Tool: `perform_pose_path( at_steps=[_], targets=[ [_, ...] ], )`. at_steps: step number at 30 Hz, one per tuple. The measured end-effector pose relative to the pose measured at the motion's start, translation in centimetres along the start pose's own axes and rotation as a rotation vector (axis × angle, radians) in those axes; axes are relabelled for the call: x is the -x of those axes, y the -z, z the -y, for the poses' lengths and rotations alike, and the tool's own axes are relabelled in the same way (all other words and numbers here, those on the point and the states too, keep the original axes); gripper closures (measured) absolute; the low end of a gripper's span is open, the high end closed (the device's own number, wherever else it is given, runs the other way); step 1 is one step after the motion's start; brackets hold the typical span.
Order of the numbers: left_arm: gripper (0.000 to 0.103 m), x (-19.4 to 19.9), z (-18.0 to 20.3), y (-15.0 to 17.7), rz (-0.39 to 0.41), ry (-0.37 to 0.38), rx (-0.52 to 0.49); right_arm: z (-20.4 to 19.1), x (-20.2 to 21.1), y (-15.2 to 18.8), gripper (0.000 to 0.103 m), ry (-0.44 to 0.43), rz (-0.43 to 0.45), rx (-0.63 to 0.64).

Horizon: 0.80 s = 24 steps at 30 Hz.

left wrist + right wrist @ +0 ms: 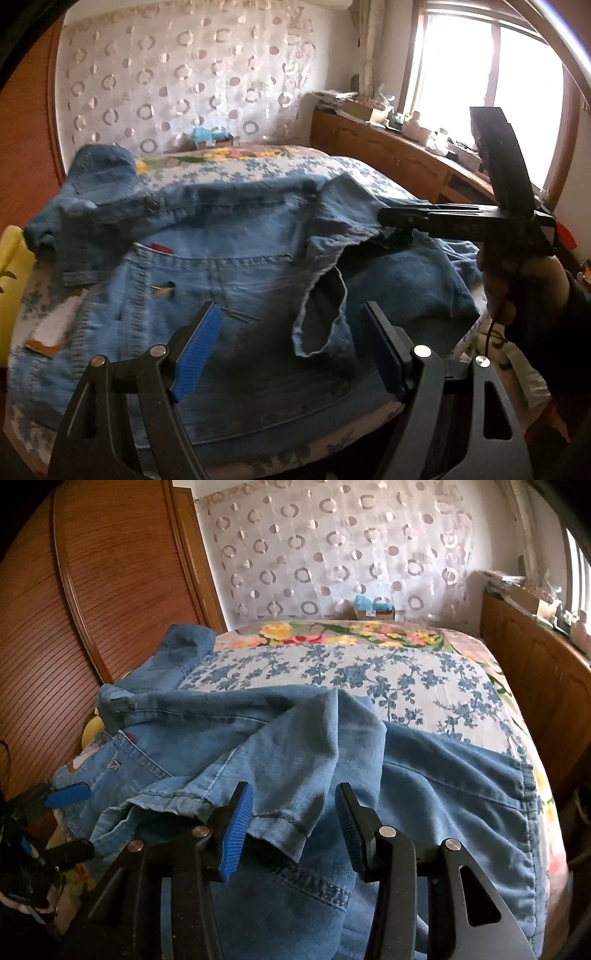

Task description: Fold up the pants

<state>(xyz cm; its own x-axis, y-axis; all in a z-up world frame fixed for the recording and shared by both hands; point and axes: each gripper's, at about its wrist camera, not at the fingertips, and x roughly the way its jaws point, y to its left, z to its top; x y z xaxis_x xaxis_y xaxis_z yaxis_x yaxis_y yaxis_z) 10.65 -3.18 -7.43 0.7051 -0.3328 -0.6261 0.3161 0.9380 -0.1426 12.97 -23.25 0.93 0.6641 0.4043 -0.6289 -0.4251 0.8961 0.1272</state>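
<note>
Blue denim pants (pixel 240 258) (pixel 443 775) lie crumpled across the flowered bed sheet (pixel 406 679), waistband and back pocket to the left. One leg is folded back over them, its hem (pixel 317 325) (pixel 280 830) nearest me. My left gripper (pixel 291 317) (pixel 79 823) hovers open over the seat of the pants, nothing between its blue pads. My right gripper (pixel 293 794) (pixel 386 218) is open just above the leg hem; the cloth lies loose under the gap and the pads do not press on it. A hand (pixel 517 288) holds that gripper.
A ribbed wooden wardrobe (pixel 74 627) stands at the bed's left. A low wooden cabinet (pixel 535 683) with clutter runs along the right under a bright window (pixel 480 74). A small box (pixel 373 609) sits by the curtain at the bed's head.
</note>
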Motion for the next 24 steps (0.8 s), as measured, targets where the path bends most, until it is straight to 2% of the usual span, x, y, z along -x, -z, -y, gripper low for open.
perform_pose_path(
  at_steps=[6, 7, 8, 9, 10, 13, 14, 16, 18, 24],
  targets=[
    [0.025, -1.3, 0.3, 0.4, -0.03, 0.035, 0.002, 0.5, -0.9, 0.0, 0.055, -0.018, -0.026, -0.011],
    [0.028, -1.4, 0.2, 0.4, -0.03, 0.042, -0.001, 0.6, -0.8, 0.0, 0.055, -0.021, -0.026, -0.01],
    [0.032, -1.4, 0.3, 0.3, -0.029, 0.044, -0.003, 0.7, -0.8, 0.0, 0.06, -0.022, -0.027, -0.008],
    [0.039, -1.6, 0.3, 0.2, -0.031, 0.041, -0.004, 0.9, -0.9, -0.1, 0.066, -0.019, -0.034, -0.006],
    [0.048, -1.7, 0.4, 0.0, -0.033, 0.037, -0.007, 1.0, -1.2, -0.3, 0.077, -0.021, -0.04, -0.003],
    [0.068, -1.7, 0.4, -0.4, -0.036, 0.047, -0.008, 1.1, -1.5, -0.4, 0.092, -0.055, -0.049, 0.006],
    [0.07, -1.7, 0.5, -0.4, -0.038, 0.056, -0.013, 1.1, -1.4, -0.6, 0.092, -0.062, -0.048, 0.011],
    [0.088, -1.2, 0.6, -0.4, -0.032, 0.07, -0.029, 1.1, -1.1, -0.8, 0.093, -0.071, -0.041, 0.01],
    [0.096, -0.6, 0.5, -0.4, -0.026, 0.074, -0.033, 0.9, -0.7, -1.1, 0.094, -0.093, -0.028, 0.02],
    [0.098, 3.5, -0.3, -0.9, 0.043, 0.08, -0.03, -0.9, 1.9, -2.8, 0.095, -0.137, 0.046, 0.072]
  ],
)
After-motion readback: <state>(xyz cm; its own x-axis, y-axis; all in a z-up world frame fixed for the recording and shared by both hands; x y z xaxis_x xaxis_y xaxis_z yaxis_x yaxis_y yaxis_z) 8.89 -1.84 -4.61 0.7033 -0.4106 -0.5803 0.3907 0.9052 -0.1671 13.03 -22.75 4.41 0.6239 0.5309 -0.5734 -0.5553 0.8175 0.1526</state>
